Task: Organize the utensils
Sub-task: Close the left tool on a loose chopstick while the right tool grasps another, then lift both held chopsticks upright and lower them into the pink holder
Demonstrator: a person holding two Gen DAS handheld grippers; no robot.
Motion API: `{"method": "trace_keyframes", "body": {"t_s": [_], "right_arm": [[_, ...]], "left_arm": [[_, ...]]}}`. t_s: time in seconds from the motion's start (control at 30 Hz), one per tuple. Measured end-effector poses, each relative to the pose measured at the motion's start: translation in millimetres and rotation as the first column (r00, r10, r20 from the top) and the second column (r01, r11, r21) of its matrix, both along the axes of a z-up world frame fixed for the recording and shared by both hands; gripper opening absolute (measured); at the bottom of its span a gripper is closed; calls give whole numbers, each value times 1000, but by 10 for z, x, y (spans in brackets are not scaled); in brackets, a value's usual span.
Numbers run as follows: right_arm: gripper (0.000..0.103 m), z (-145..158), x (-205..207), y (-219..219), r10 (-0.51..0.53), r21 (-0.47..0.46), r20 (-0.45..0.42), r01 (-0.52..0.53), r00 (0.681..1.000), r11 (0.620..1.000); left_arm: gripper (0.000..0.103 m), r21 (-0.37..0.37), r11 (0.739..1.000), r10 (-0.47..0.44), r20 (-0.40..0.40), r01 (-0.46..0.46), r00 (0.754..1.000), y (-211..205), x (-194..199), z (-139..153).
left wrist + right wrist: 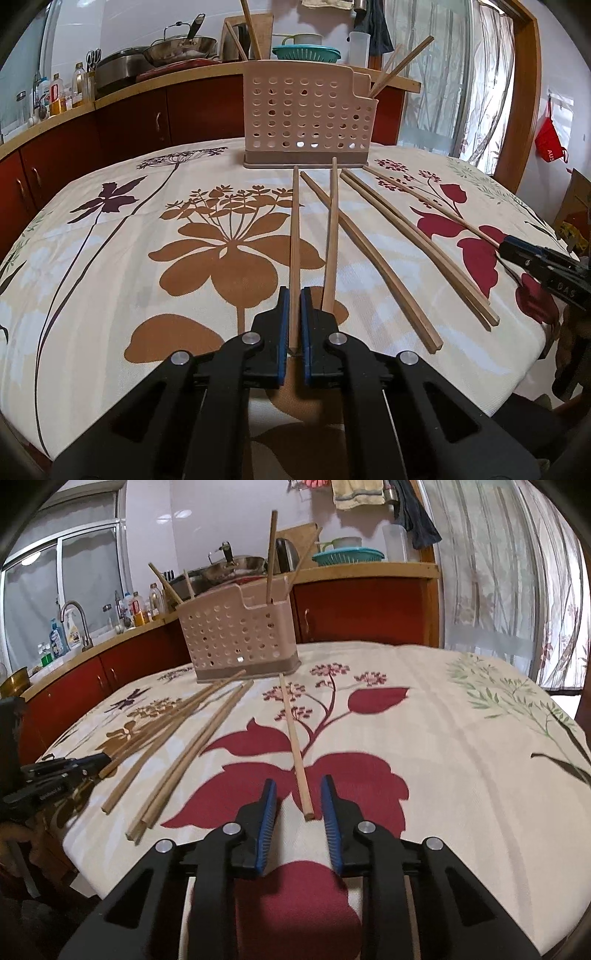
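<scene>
Several wooden chopsticks lie on the flowered tablecloth (110,240) in front of a beige perforated utensil holder (306,118). My left gripper (294,295) is shut on the near end of one chopstick (294,229), which points at the holder. A second chopstick (333,236) lies just to its right. In the right wrist view, my right gripper (297,783) straddles the near end of a lone chopstick (293,734). A gap shows on both sides, so the blue pads (269,805) do not press on it. The holder (240,638) holds a few upright chopsticks (272,554).
Three more chopsticks (373,254) lie fanned between the two grippers. The right gripper (504,245) shows at the right edge of the left wrist view, and the left gripper (103,760) at the left of the right wrist view. Behind the table runs a red-fronted kitchen counter (129,122) with pans and bottles.
</scene>
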State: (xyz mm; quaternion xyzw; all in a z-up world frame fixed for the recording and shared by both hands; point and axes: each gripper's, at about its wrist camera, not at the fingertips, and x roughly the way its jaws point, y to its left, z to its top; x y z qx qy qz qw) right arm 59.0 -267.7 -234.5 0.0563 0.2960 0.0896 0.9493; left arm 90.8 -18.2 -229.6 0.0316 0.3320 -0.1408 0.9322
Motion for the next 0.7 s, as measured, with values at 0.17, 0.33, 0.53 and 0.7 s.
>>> {"method": "trace_keyframes", "body": {"t_s": [0.17, 0.33, 0.53, 0.7], "right_arm": [[9, -16, -3, -31, -22, -4, 10, 22, 1000, 1000], [6, -7, -30, 12, -7, -43, 20, 8, 1000, 999], [6, 205, -153, 71, 3, -81, 77, 4, 997, 997], [6, 549, -274, 117, 9, -100, 172, 8, 985, 995]], "left_arm": [[7, -1, 1000, 1, 2, -1, 1000, 1, 0, 0], [7, 1, 1000, 1, 0, -1, 1000, 3, -2, 1], [7, -2, 1000, 10, 18, -10, 1000, 35, -54, 74], [7, -3, 1000, 26, 89, -26, 996, 88, -149, 290]]}}
